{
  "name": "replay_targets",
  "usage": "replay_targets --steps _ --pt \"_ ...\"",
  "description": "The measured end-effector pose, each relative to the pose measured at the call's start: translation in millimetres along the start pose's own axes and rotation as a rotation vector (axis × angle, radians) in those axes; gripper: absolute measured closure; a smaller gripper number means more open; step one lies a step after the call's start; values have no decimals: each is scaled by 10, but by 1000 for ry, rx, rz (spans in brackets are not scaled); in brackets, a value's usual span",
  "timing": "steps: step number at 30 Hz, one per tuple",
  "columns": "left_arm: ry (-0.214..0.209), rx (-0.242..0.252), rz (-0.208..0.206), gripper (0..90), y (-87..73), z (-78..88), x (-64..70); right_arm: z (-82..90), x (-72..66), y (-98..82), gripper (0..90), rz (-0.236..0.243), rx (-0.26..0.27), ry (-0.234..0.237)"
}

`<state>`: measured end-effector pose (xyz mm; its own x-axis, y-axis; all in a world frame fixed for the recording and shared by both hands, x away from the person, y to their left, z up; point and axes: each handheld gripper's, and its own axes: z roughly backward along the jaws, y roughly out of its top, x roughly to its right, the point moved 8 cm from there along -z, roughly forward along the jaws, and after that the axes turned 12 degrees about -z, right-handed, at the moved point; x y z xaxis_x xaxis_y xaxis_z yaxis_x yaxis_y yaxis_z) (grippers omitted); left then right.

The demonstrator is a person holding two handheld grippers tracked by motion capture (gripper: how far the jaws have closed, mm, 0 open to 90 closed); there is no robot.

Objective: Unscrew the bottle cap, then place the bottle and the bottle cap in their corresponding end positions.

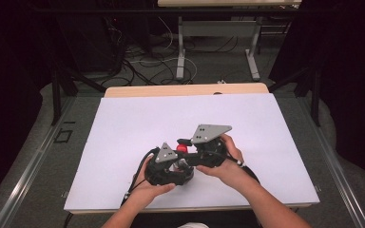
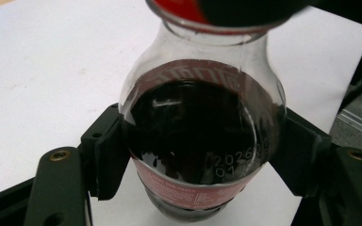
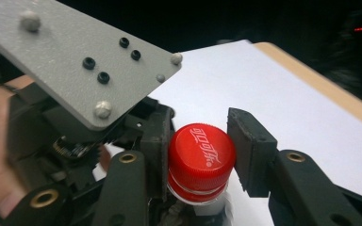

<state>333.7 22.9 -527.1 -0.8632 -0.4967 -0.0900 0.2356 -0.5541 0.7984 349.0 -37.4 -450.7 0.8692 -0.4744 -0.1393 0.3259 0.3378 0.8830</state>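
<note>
We see the left gripper (image 2: pixel 193 160) clamped on the body of the bottle (image 2: pixel 198 136), which sits between its pads. The right gripper (image 3: pixel 199 157) is closed on the red cap (image 3: pixel 201 153), both pads touching it, above the left gripper

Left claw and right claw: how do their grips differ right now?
The left claw clamps the bottle's wide glass body, while the right claw sits on the narrow red cap. The left claw's pads press both sides; the right claw's far pad shows a slight gap in its own view. Both are on one bottle.
</note>
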Motion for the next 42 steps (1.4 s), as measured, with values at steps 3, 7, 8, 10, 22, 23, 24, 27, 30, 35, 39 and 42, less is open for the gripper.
replay_targets --steps 3,7,8,10,22,23,24,27,30,35,39,42 --pt "-4 3 1 302 6 -6 7 46 31 49 614 -19 7 90" --pt "-3 2 4 302 1 -27 -4 139 91 129 613 -17 31 98" --pt "-5 -7 7 302 -8 -25 -15 155 106 143 613 -14 45 88" --pt "1 -2 17 302 -13 -44 -41 194 132 137 613 -6 46 63" --pt "63 20 61 302 143 -206 -473 291 355 -67 613 -45 69 -40" --pt "68 26 60 301 171 -220 -512 300 381 -88 613 -42 67 -51" --pt "65 21 61 302 194 -223 -542 307 397 -106 612 -48 67 -57" --pt "67 38 79 302 286 -252 -644 327 455 -159 613 -61 72 -74" --pt "82 49 84 302 383 -287 -746 343 522 -223 613 -67 64 -98" --pt "105 61 101 302 521 -378 -940 359 609 -298 613 -92 72 -118" --pt "120 47 112 302 575 -490 -1086 367 682 -341 613 -95 73 -141" --pt "126 43 118 302 605 -598 -1165 361 715 -379 613 -94 61 -158"
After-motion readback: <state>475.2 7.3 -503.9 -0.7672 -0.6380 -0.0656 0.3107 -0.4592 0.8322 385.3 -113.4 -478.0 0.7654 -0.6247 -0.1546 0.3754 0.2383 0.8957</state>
